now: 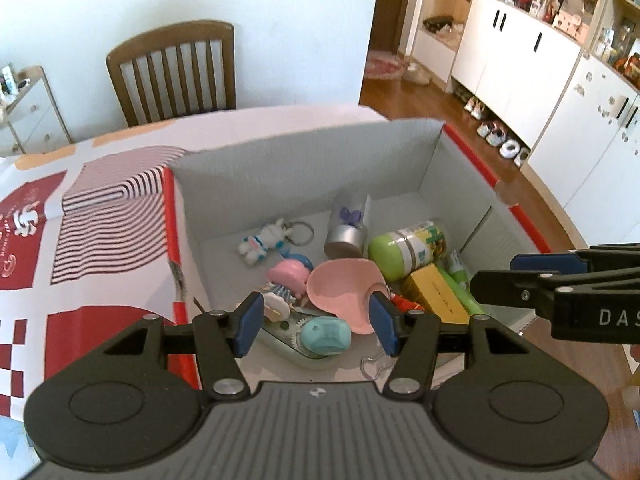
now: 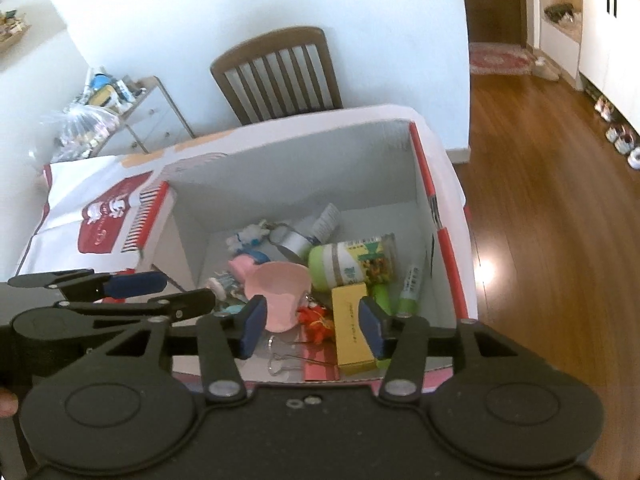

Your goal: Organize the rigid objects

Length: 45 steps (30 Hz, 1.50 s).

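Left gripper (image 1: 316, 326) and right gripper (image 2: 313, 326) hover over the box (image 1: 280, 168), jaws released, nothing between them. Risk: side by side, they could collide, or snag the pink dish (image 1: 344, 288).

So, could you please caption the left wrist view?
Open left hand-held gripper above a cardboard box of small toys.

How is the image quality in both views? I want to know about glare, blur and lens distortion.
Left wrist view: daylight is bright, the cabinets bend with fisheye curve, and the box contents look fairly sharp. Right wrist view: glare spot on the floor, washed-out wall, slightly softer picture, curved edges too.
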Each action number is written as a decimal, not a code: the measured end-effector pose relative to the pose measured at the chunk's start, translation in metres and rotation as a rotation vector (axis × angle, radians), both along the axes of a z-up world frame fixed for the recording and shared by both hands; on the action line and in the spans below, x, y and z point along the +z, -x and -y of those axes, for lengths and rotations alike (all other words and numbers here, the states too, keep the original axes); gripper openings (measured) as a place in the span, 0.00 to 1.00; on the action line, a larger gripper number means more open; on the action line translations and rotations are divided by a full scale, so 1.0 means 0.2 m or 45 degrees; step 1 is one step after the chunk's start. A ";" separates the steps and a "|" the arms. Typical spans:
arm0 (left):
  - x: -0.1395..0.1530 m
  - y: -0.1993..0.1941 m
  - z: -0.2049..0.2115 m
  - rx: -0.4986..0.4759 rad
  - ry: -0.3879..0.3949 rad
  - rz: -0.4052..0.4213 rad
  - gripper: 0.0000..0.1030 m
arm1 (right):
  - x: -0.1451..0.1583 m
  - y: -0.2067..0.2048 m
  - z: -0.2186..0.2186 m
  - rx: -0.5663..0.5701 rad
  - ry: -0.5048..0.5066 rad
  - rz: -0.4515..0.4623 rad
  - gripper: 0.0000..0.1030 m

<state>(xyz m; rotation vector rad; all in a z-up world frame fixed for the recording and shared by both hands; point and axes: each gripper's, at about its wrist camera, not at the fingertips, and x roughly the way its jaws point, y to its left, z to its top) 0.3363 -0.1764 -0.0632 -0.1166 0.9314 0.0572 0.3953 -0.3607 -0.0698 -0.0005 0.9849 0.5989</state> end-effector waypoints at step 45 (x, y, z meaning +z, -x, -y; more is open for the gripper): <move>0.33 0.55 0.05 0.091 0.077 0.357 0.89 | 0.28 0.47 0.22 0.102 -0.169 0.461 1.00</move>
